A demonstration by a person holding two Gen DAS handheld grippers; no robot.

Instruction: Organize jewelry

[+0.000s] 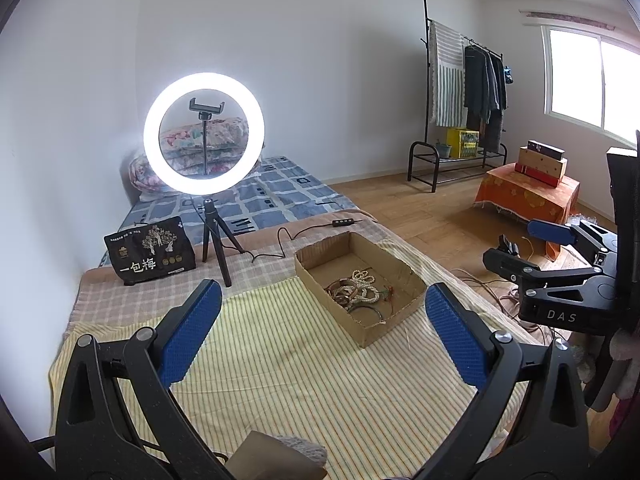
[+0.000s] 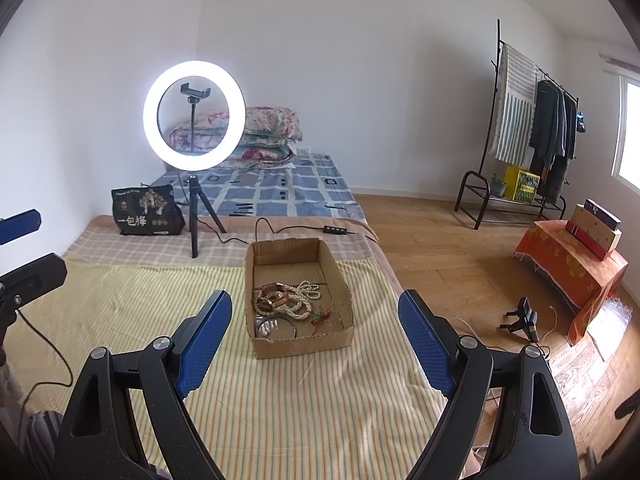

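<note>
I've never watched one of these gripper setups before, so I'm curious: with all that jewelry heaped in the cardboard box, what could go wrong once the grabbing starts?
1. The white bead necklace lies tangled over the bangles, so lifting one piece may drag others along.
2. The shallow brown cardboard box sits loose on the striped cloth; the open right gripper could shove it.
3. The black cable of the ring light trails just behind the box and could snag.

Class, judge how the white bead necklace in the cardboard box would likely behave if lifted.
The bead necklace lies in loose loops, so it probably hangs floppy. It overlaps the bracelets, so it may snag and drag them along. Its round beads look smooth, perhaps slippery.
</note>
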